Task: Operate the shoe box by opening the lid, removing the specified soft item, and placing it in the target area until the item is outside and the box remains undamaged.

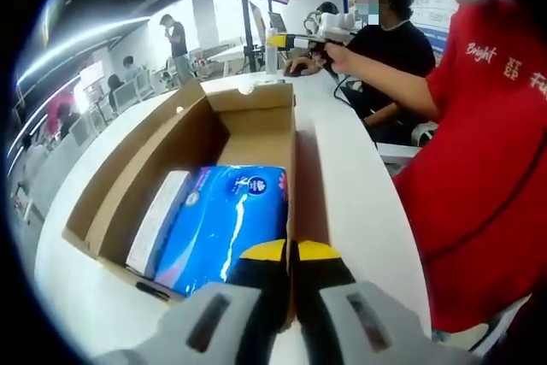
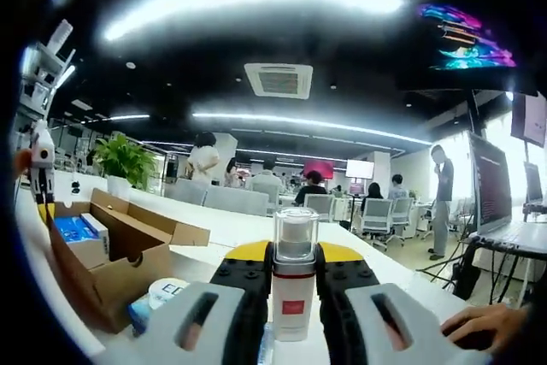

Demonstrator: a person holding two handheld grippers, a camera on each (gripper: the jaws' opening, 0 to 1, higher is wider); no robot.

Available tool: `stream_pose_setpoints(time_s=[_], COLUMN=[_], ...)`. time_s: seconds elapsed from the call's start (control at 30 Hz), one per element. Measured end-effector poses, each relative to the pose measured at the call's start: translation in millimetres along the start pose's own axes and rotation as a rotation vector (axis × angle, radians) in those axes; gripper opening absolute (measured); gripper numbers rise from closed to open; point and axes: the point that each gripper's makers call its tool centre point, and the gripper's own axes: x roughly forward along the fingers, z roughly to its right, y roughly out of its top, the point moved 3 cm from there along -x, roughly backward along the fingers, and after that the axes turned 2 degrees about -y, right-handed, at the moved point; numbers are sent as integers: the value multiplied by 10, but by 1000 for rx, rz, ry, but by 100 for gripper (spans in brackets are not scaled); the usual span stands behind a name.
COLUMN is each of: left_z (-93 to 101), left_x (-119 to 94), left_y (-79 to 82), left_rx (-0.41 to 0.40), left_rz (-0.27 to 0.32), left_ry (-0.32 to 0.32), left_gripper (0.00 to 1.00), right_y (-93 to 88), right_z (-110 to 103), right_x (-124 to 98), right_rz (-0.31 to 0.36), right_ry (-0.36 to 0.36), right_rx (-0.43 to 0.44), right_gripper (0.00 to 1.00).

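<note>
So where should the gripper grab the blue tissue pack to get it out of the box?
Probably the near end of the blue tissue pack, coming from above through the open top of the shoe box. It lies flat, hemmed by a white item and the box wall, so only its top and ends look reachable. The left gripper sits shut on that wall's edge.

Left gripper [image 1: 291,254] — jaws pressed together, apparently pinching something thin. Right gripper [image 2: 294,256] — jaws clamped, level, pointing forward.

White table [image 1: 342,177] bears open shoe box [image 1: 184,138]
</note>
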Motion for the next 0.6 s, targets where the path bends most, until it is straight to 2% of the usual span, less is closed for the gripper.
stream_pose_setpoints(time_s=[0.03,0.17,0.37,0.4,0.47,0.6], left_z=[1,2,-1,-2,-1,-2], left_x=[0,0,-3,-3,-3,-4], left_y=[-1,-2,-3,-3,-3,-3], left_rx=[-1,-1,-5,-5,-6,-8], left_rz=[-1,0,-1,-2,-3,-6], left_ry=[0,3,6,8,8,8], left_gripper=[2,2,2,2,2,2], right_y=[-13,-40,-90,-95,-90,-163], right_z=[-3,53,87,89,77,118], right_x=[-4,-9,-5,-3,2,10], right_rz=[-2,1,23,25,46,9], right_ry=[4,-21,-5,1,18,-3], right_rx=[42,0,-44,-42,14,-30], right_gripper=[19,19,19,19,19,19])
